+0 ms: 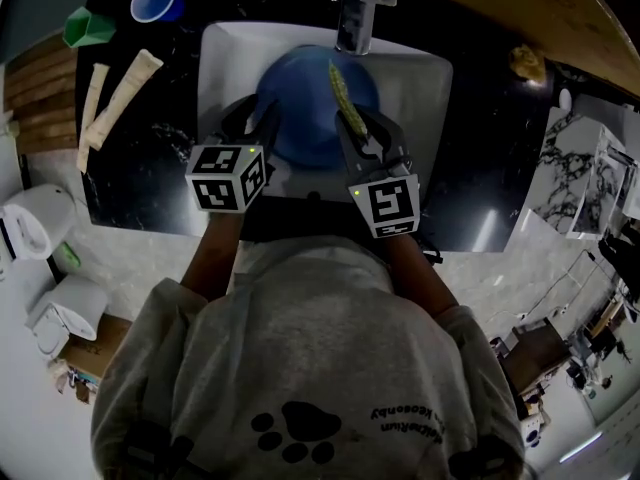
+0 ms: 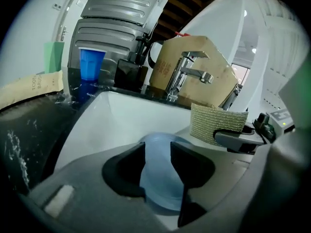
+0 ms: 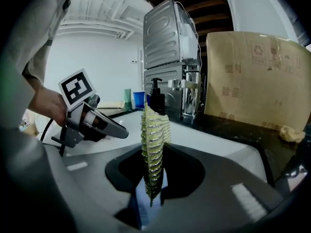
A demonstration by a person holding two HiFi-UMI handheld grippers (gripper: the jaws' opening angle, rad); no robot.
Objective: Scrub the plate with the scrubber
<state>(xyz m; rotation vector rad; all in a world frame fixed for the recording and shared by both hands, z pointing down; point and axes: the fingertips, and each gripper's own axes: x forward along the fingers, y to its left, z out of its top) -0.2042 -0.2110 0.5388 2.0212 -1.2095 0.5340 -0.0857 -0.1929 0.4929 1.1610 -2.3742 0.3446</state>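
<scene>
The blue plate [image 1: 300,108] sits in the white sink [image 1: 225,58] at the upper centre of the head view, its round face turned up toward the camera, below the faucet [image 1: 357,13]. The left gripper [image 1: 258,120] reaches to the plate's left rim; in the left gripper view its jaws stand spread, with the plate [image 2: 160,188] showing blurred in the gap and neither pad seen pressing on it. The right gripper [image 1: 362,140] has its jaws pressed together on the lower end of the yellow-green scrubber [image 1: 343,96]. In the head view the scrubber is seen edge-on over the plate's right half; its long axis runs from the jaws at lower right up to a tip at upper left, pointing toward the faucet. In the right gripper view the scrubber [image 3: 153,144] stands upright out of the jaws, again edge-on; in the left gripper view its flat woven face [image 2: 216,123] shows at the right. A blue cup [image 1: 155,0] stands on the dark counter at upper left.
</scene>
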